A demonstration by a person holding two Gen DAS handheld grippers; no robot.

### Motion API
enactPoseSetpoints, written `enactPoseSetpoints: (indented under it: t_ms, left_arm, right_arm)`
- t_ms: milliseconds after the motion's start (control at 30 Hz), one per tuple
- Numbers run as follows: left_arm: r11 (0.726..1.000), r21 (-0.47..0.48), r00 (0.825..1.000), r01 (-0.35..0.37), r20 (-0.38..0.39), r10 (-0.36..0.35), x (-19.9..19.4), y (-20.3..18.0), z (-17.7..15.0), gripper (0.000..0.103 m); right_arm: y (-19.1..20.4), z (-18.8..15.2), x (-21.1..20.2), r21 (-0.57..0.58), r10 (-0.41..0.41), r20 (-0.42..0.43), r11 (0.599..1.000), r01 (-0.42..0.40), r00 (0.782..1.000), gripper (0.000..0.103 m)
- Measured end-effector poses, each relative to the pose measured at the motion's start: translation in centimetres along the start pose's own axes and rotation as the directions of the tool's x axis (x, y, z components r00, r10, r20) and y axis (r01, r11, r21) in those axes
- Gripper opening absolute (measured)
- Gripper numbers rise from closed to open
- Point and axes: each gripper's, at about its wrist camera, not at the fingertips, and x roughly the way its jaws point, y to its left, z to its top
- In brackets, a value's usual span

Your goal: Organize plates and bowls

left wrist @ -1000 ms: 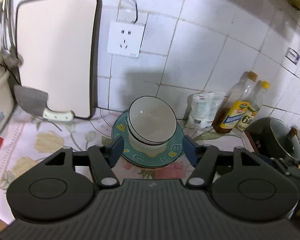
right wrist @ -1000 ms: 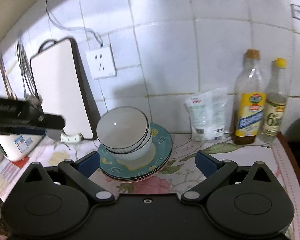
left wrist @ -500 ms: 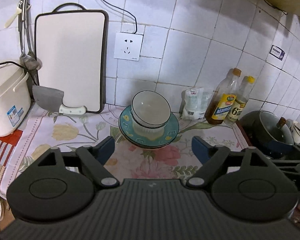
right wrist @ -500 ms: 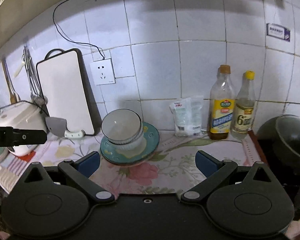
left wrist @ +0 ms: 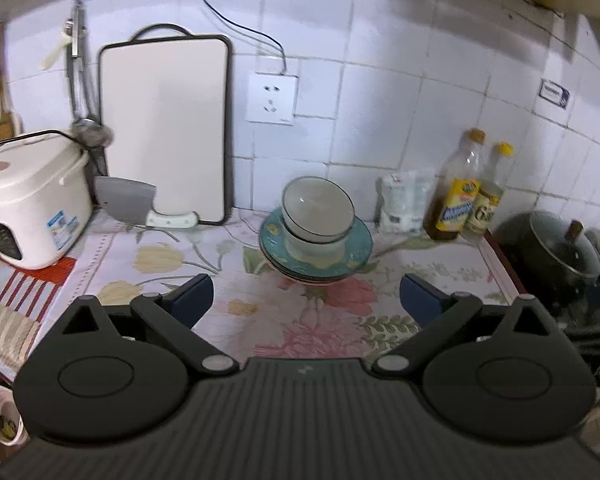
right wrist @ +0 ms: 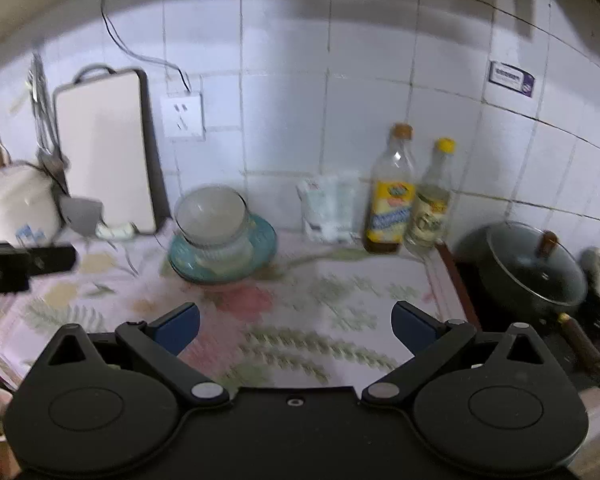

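White bowls with dark rims (left wrist: pixel 318 210) are nested and sit on a stack of teal plates (left wrist: pixel 354 254) on the floral counter, near the tiled wall. The stack also shows in the right wrist view: bowls (right wrist: pixel 210 216), plates (right wrist: pixel 262 240). My left gripper (left wrist: pixel 306 294) is open and empty, well back from the stack. My right gripper (right wrist: pixel 296 322) is open and empty, back from the stack and to its right. The left gripper's body shows at the left edge of the right wrist view (right wrist: pixel 20 264).
A white cutting board (left wrist: pixel 166 128) leans on the wall with a cleaver (left wrist: pixel 130 200) before it. A rice cooker (left wrist: pixel 28 200) stands left. A white bag (left wrist: pixel 404 206) and two bottles (left wrist: pixel 458 192) stand right. A lidded pot (left wrist: pixel 556 256) sits on the stove.
Both grippers have pulled back from the stack of plates and bowls, which now looks smaller and farther. The left gripper's jaws have opened wider. The stack has stayed in place.
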Motion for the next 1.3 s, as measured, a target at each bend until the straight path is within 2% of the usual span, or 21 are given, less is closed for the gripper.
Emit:
enactPoseSetpoints:
  t_ms: [67, 200, 400, 900, 1300]
  left_arm:
    - [1.000, -0.010, 1.000, -0.013, 0.013, 0.013, -0.7, 0.1, -0.2, 0.101]
    - [0.999, -0.001, 0.999, -0.034, 0.031, 0.034, -1.8, 0.1, -0.5, 0.101]
    - [1.000, 0.014, 0.999, -0.027, 0.041, 0.026, -2.9, 0.1, -1.0, 0.101]
    - [0.997, 0.059, 0.999, -0.043, 0.023, 0.042, -3.1, -0.3, -1.6, 0.101]
    - [0.996, 0.070, 0.998, -0.048, 0.038, 0.045, -3.1, -0.1, -2.1, 0.102]
  right_arm:
    - [0.1, -0.2, -0.5, -0.005, 0.014, 0.000, 1.000, -0.014, 1.000, 0.103]
    - [0.0, -0.3, -1.8, 0.020, 0.032, 0.055, 0.999, -0.034, 0.998, 0.103]
    - [0.5, -0.3, -3.3, 0.013, 0.005, 0.113, 1.000, -0.006, 0.994, 0.103]
    - [0.8, -0.9, -4.4, -0.003, -0.011, 0.120, 1.000, 0.011, 0.993, 0.103]
    - [1.2, -1.6, -4.3, -0.021, -0.013, 0.114, 1.000, 0.016, 0.993, 0.103]
